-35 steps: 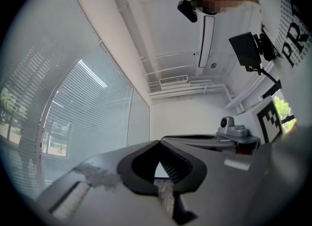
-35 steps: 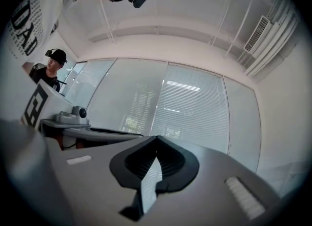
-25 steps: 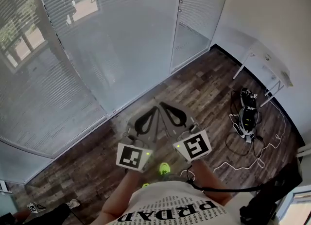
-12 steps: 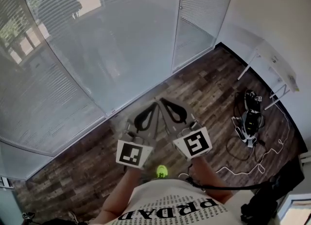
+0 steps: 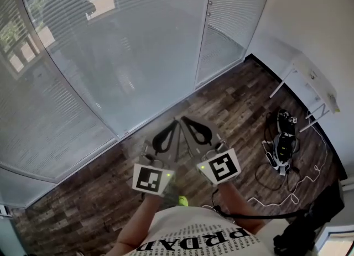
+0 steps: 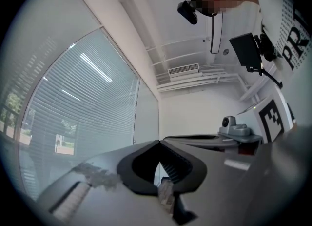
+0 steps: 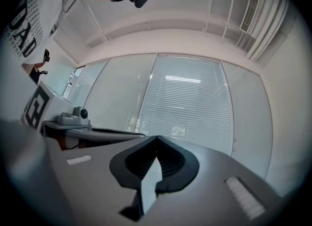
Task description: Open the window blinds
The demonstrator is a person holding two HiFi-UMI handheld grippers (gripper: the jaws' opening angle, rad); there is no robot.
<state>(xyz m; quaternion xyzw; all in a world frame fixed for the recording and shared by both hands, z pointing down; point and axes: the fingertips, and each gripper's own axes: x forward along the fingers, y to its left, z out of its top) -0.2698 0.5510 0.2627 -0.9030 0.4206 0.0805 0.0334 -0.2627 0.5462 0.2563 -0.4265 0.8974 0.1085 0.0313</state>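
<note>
Closed white slatted blinds (image 5: 110, 45) cover the tall glass panels ahead, reaching almost to the floor. They also fill the left gripper view (image 6: 73, 122) and the right gripper view (image 7: 190, 108). Both grippers are held side by side in front of the person's chest, pointing at the window and well short of it. My left gripper (image 5: 176, 121) is shut, its tips meeting (image 6: 159, 142) with nothing between them. My right gripper (image 5: 183, 119) is shut and empty too (image 7: 157, 136). No cord or wand for the blinds shows.
A dark wooden plank floor (image 5: 232, 100) runs up to the glass. At the right stand a white wall, a white table (image 5: 315, 78) and a tangle of cables with a device (image 5: 282, 144) on the floor. A narrower blind-covered panel (image 5: 227, 17) stands at the back right.
The person has moved towards the window with both grippers kept together. The glass panels now stand nearer and the jaws have stayed shut.
</note>
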